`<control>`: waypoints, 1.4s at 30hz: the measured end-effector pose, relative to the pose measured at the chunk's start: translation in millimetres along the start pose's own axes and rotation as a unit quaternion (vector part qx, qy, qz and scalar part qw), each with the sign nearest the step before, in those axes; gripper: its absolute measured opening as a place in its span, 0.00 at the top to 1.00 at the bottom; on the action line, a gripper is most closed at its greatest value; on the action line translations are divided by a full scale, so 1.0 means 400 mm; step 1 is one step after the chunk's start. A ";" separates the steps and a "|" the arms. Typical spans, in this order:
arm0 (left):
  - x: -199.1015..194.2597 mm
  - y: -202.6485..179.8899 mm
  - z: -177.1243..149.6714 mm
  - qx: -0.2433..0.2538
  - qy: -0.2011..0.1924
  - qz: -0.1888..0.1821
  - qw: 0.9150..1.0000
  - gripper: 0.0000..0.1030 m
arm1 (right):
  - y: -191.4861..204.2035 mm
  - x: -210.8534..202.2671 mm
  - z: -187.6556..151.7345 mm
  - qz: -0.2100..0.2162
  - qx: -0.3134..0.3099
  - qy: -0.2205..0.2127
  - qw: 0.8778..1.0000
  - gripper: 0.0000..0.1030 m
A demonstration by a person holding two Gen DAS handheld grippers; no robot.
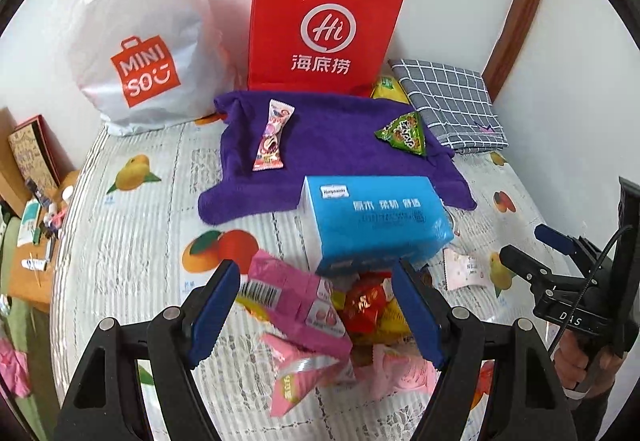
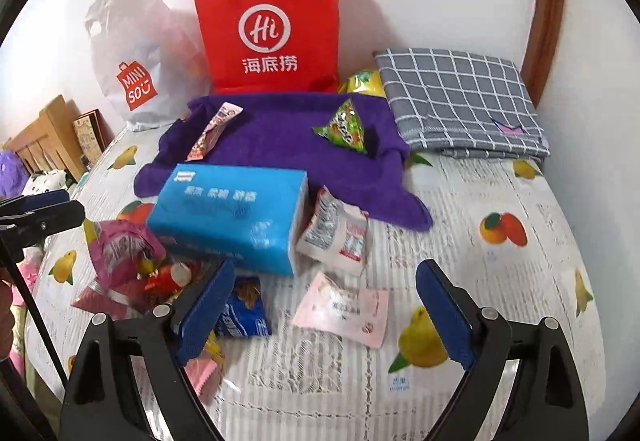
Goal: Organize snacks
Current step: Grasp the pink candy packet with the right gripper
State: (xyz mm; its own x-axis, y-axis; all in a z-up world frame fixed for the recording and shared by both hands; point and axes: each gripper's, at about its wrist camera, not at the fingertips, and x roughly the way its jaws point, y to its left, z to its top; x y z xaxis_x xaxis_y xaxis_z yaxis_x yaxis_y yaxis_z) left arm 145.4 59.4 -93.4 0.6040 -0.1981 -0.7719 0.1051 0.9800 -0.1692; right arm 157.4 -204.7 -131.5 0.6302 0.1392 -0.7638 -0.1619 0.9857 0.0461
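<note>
The step in hand was judged to be pick-up, with most of the sorting outstanding. Two packets already lay on the purple towel (image 1: 328,145): a pink candy stick (image 1: 273,135) and a green triangular packet (image 1: 404,134). The remaining snacks lay heaped on the fruit-print table cover (image 2: 480,281) in front of the blue tissue pack (image 1: 376,221). The left tongs (image 1: 316,315) stood released and empty above the pink wrappers (image 1: 296,305) and a red packet (image 1: 366,307). The right tongs (image 2: 324,315) were likewise released, gripping nothing, with a pale pink sachet (image 2: 344,309) and a dark blue packet (image 2: 242,315) lying between the jaws. The next move would call for lowering either tongs onto a single packet, clenching on it without catching its neighbours, and carrying it to the towel.
</note>
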 end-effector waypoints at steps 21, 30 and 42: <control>0.051 0.007 -0.065 -0.020 0.014 0.045 0.999 0.26 | -0.064 0.137 -0.113 0.025 0.005 0.040 0.999 0.13; 0.044 -0.027 -0.064 0.003 0.004 0.052 0.999 0.26 | -0.053 0.206 -0.128 0.025 -0.013 0.068 0.997 0.13; 0.048 0.044 -0.081 -0.024 0.009 0.062 0.998 0.26 | -0.060 0.235 -0.097 0.011 -0.031 0.056 0.998 0.17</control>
State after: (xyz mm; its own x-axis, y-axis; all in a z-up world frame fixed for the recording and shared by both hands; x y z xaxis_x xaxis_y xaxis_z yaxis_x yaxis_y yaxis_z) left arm 133.4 72.3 -130.9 0.5951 -0.0757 -0.8001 -0.0080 0.9949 -0.1001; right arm 191.1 -218.7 -229.4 0.5375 0.1459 -0.8305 -0.2234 0.9744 0.0266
